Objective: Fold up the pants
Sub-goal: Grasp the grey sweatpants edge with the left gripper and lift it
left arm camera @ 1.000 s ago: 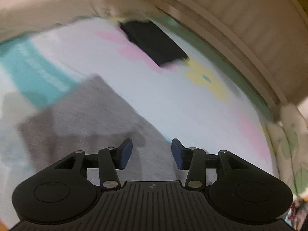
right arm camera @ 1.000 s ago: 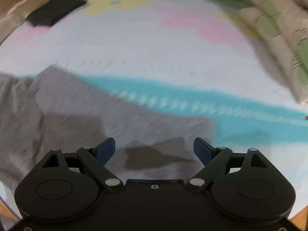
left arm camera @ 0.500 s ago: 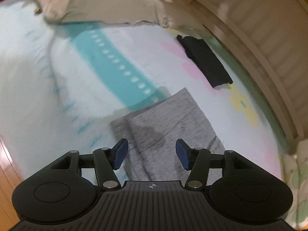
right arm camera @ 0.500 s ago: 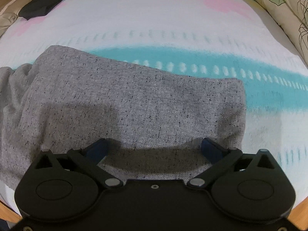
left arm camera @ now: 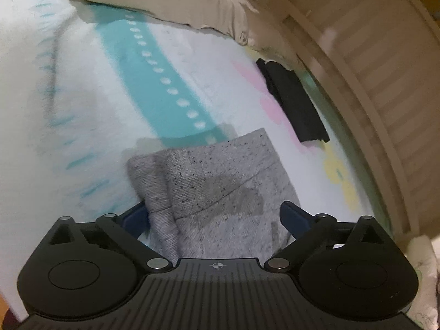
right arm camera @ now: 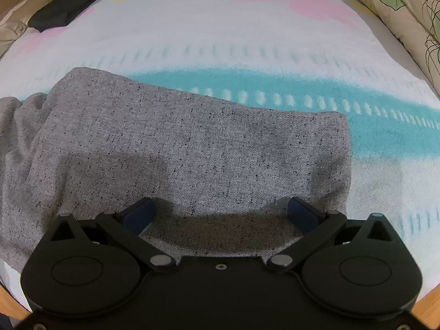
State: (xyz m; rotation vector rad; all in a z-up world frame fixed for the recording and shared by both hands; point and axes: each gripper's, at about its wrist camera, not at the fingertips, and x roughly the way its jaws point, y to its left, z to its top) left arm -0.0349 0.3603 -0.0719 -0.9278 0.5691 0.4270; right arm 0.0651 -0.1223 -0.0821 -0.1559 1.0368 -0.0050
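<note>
Grey pants (right arm camera: 198,148) are laid folded on the white bedsheet (right arm camera: 247,44), partly over its teal stripe. Left gripper (left arm camera: 217,217) is held w/ jaws spread wide, either side of the pants' near end; nothing clamped. Right gripper (right arm camera: 222,214) is likewise spread apart just above the fabric. A black garment (left arm camera: 297,101) is seen far right, near the wooden headboard (left arm camera: 385,88).

Speckled grey pants (right arm camera: 192,148) on white blanket (right arm camera: 220,41) with dotted teal stripe.
</note>
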